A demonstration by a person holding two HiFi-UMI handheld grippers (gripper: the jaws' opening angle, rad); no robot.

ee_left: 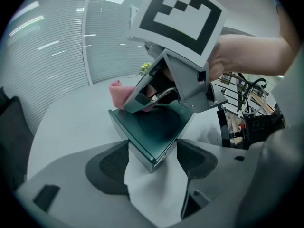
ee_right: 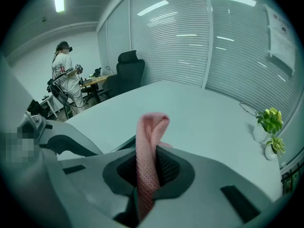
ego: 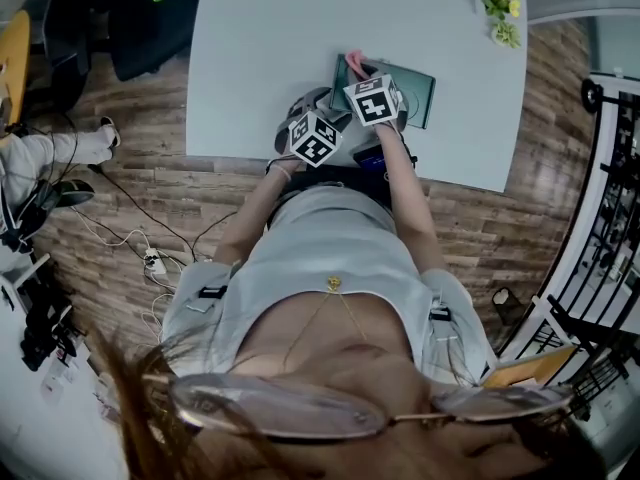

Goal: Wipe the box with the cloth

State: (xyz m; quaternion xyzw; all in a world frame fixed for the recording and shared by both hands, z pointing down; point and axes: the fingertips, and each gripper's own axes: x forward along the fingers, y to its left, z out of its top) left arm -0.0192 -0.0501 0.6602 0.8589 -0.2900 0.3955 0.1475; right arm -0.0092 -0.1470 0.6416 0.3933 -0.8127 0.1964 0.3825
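The pink cloth (ee_right: 151,127) is clamped between the closed jaws of the right gripper (ee_right: 147,164), and a folded loop of it is seen standing up past the jaw tips. In the left gripper view, this gripper is held over the far part of the dark green box (ee_left: 156,125), with the cloth bunched at the box's 11 o'clock edge. The box is laid flat on the white table (ego: 260,58). The jaws of the left gripper (ee_left: 153,148) are held wide apart, and the near corner of the box is set between them; whether its edges are touched by the jaw tips cannot be told. In the head view, the box is found at 2 o'clock from the left gripper, and a small potted plant (ego: 500,13) is placed well apart at the box's 2 o'clock
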